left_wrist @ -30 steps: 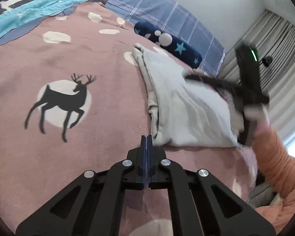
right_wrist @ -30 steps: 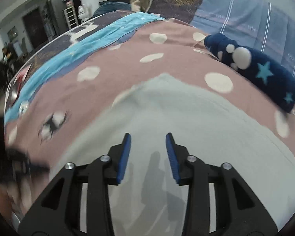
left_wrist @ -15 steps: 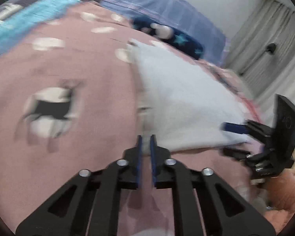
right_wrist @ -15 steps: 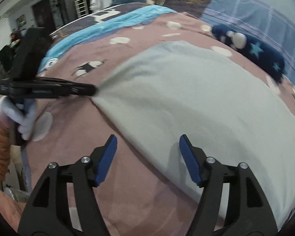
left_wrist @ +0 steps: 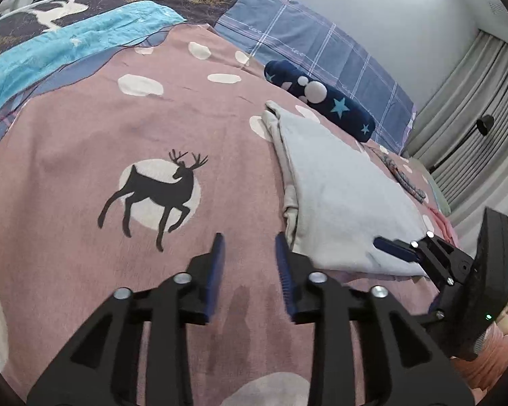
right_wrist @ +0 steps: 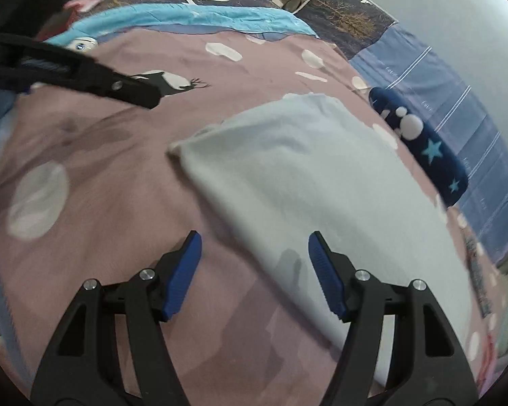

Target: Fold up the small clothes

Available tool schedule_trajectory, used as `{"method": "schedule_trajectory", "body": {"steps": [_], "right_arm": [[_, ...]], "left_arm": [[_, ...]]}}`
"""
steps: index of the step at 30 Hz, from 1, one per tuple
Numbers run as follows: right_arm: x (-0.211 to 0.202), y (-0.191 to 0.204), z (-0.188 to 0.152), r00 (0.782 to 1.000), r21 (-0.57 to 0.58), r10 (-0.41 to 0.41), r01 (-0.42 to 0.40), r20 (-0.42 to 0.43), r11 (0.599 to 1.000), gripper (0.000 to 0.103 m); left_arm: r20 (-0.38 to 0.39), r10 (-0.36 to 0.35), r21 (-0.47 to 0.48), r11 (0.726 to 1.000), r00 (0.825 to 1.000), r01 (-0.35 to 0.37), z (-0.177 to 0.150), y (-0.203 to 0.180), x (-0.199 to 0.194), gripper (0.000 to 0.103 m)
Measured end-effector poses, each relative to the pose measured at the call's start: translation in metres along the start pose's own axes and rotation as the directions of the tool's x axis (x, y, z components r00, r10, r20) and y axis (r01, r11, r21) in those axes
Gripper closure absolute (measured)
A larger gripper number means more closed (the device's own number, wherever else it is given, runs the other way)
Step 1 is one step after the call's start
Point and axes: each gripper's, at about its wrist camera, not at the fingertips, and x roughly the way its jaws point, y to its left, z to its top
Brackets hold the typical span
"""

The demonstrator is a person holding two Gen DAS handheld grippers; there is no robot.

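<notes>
A bed (left_wrist: 84, 142) with a pink deer-print cover serves as the folding surface. On it lies a pale grey garment (left_wrist: 342, 196), folded flat, a dark starred roll (left_wrist: 321, 101) beyond it. Both tongs are empty: the right tongs (right_wrist: 254, 270) gape wide over the garment's near edge, while the left tongs (left_wrist: 249, 264) are opening over bare cover just beside its corner, seemingly to grasp it.

Home bedroom, deer-print duvet (left_wrist: 84, 155), plaid pillow (left_wrist: 308, 44), grey curtains (left_wrist: 474, 108)
</notes>
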Motion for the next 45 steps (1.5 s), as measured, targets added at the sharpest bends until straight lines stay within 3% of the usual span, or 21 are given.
{"method": "schedule_trajectory", "body": {"steps": [5, 8, 10, 12, 14, 17, 23, 25, 28, 29, 30, 32, 33, 34, 37, 40, 45], "right_arm": [[0.023, 0.004, 0.026, 0.999, 0.050, -0.053, 0.053, 0.004, 0.997, 0.036], [0.026, 0.015, 0.027, 0.992, 0.053, -0.113, 0.110, 0.047, 0.992, 0.038], [0.025, 0.017, 0.026, 0.989, 0.050, -0.132, 0.129, 0.062, 0.990, 0.038], [0.024, 0.014, 0.025, 0.990, 0.057, -0.128, 0.125, 0.063, 0.991, 0.039], [0.022, 0.012, 0.024, 0.991, 0.067, -0.118, 0.114, 0.059, 0.991, 0.039], [0.017, 0.009, 0.017, 0.995, 0.089, -0.088, 0.083, 0.055, 0.993, 0.039], [0.019, 0.010, 0.019, 0.996, 0.072, -0.074, 0.071, 0.043, 0.995, 0.037], [0.023, 0.014, 0.024, 0.994, 0.040, -0.100, 0.098, 0.049, 0.994, 0.037], [0.029, 0.019, 0.030, 0.988, 0.017, -0.140, 0.139, 0.060, 0.990, 0.039], [0.031, 0.020, 0.032, 0.987, 0.012, -0.150, 0.149, 0.062, 0.989, 0.039], [0.033, 0.022, 0.034, 0.985, 0.008, -0.159, 0.159, 0.066, 0.987, 0.041], [0.036, 0.025, 0.038, 0.985, -0.014, -0.159, 0.160, 0.074, 0.987, 0.059], [0.038, 0.028, 0.039, 0.984, -0.038, -0.157, 0.161, 0.079, 0.986, 0.077], [0.039, 0.031, 0.040, 0.983, -0.058, -0.166, 0.171, 0.083, 0.983, 0.088], [0.033, 0.026, 0.037, 0.978, -0.042, -0.177, 0.183, 0.114, 0.982, 0.100], [0.013, 0.000, 0.033, 0.978, 0.083, -0.141, 0.129, 0.156, 0.988, 0.100], [-0.015, -0.050, 0.022, 0.973, 0.270, -0.100, 0.041, 0.208, 0.962, 0.100]], "left_arm": [[0.036, -0.032, -0.083, 0.996, 0.999, 0.035, 0.005, 0.019, -0.006, 0.056], [0.041, -0.103, -0.105, 0.989, 0.994, 0.107, 0.024, 0.028, 0.000, 0.049], [0.006, -0.151, -0.105, 0.983, 0.989, 0.150, 0.042, 0.030, 0.015, 0.046], [-0.054, -0.237, -0.102, 0.968, 0.970, 0.231, 0.059, 0.028, 0.038, 0.046], [-0.141, -0.327, -0.102, 0.944, 0.935, 0.314, 0.075, 0.022, 0.071, 0.046], [-0.242, -0.329, -0.095, 0.944, 0.913, 0.315, 0.094, 0.009, 0.121, 0.045], [-0.248, -0.374, -0.102, 0.927, 0.894, 0.360, 0.138, -0.013, 0.179, 0.037], [-0.222, -0.391, -0.076, 0.920, 0.893, 0.384, 0.144, -0.015, 0.191, 0.037], [-0.170, -0.453, -0.101, 0.892, 0.875, 0.442, 0.145, -0.005, 0.198, 0.037], [-0.165, -0.463, -0.109, 0.886, 0.871, 0.450, 0.146, -0.002, 0.197, 0.041], [-0.168, -0.456, -0.121, 0.889, 0.874, 0.441, 0.146, 0.001, 0.197, 0.048], [-0.189, -0.432, -0.140, 0.901, 0.882, 0.411, 0.149, 0.002, 0.199, 0.078], [-0.202, -0.431, -0.150, 0.901, 0.879, 0.407, 0.150, 0.002, 0.202, 0.086], [-0.216, -0.427, -0.152, 0.903, 0.878, 0.402, 0.151, -0.001, 0.204, 0.090], [-0.220, -0.374, -0.078, 0.927, 0.901, 0.366, 0.154, -0.017, 0.199, 0.092], [-0.204, -0.362, -0.047, 0.932, 0.910, 0.360, 0.162, -0.033, 0.191, 0.093], [-0.185, -0.340, 0.009, 0.938, 0.922, 0.347, 0.176, -0.071, 0.179, 0.093]]}}
